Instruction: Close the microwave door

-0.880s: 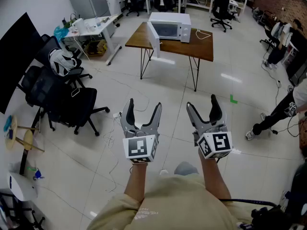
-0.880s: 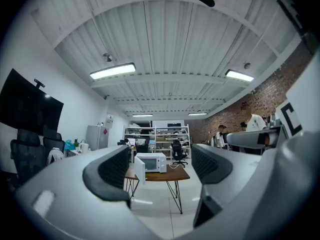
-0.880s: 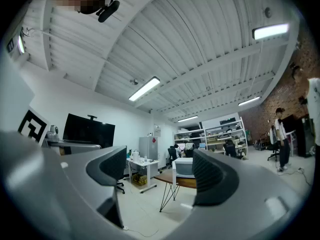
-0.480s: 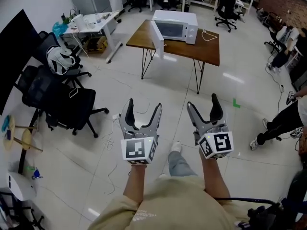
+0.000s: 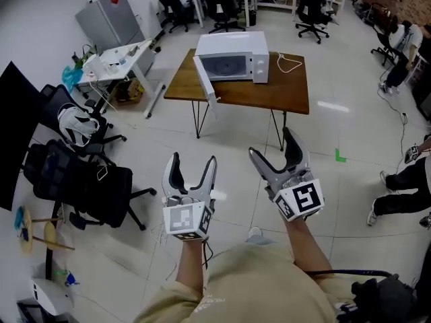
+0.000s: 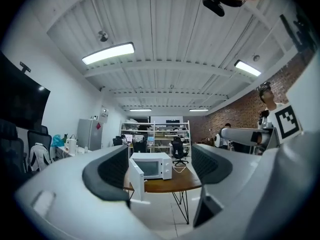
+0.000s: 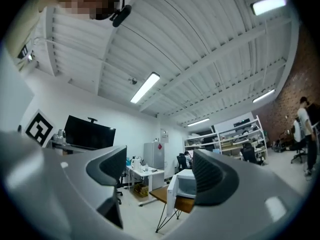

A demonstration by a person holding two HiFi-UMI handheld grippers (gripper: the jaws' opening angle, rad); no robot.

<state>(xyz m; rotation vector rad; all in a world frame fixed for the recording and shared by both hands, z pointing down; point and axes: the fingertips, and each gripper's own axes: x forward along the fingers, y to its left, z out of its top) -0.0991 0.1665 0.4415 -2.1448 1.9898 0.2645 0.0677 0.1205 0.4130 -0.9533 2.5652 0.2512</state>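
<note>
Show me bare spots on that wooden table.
Free: the front strip of the table, between the microwave and the near edge, right of the open door; also the right front corner. Crowded: the microwave at back left, the white cable beside it.

the microwave (image 5: 232,58) and its counter (image 5: 283,91) now lie nearer; left hand-held gripper (image 5: 194,161) and right hand-held gripper (image 5: 271,144) ride higher, the right tilted leftward.

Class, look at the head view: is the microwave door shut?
No, the microwave door stands swung open from the microwave on the wooden table.
</note>
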